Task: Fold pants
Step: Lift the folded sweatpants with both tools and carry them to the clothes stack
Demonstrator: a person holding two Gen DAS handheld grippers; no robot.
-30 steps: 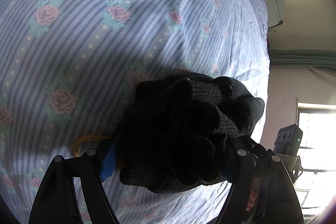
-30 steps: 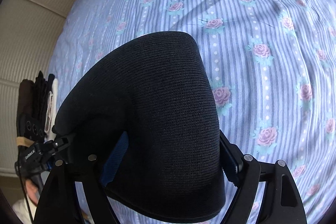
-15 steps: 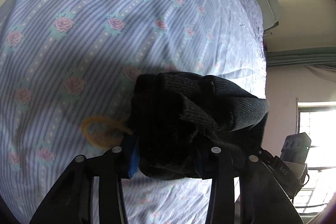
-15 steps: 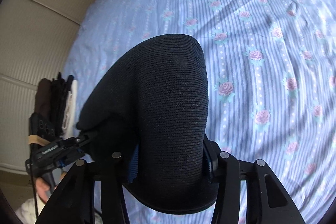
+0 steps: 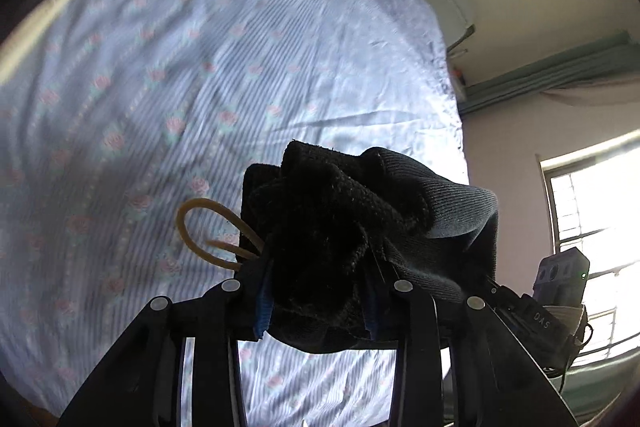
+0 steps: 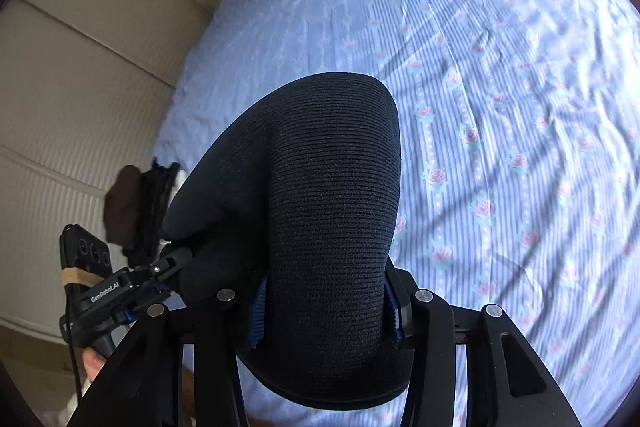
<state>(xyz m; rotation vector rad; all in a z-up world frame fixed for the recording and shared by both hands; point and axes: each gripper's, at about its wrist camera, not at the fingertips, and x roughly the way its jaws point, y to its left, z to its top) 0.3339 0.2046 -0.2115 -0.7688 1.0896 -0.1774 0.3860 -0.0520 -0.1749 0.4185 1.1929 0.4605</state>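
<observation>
Jaws: both clamped on the black knit pants [image 6: 332,227].
Left gripper [image 5: 316,303]: grips a bunched part.
Right gripper [image 6: 326,311]: grips a smooth fold.
Below: floral striped bedsheet [image 6: 500,87].

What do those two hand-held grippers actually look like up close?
Both are matte black plastic. The left gripper and right gripper have angular linkage bars with round silver rivets and blue finger pads. Seen from the right wrist view, the left one shows white "GenRobot.AI" lettering, a black cable and a strapped-on phone.

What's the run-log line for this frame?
task: fold pants | left tongs: shut on pants | right tongs: shut on pants | pants: held above bed | yellow cord: beside left tongs
</observation>
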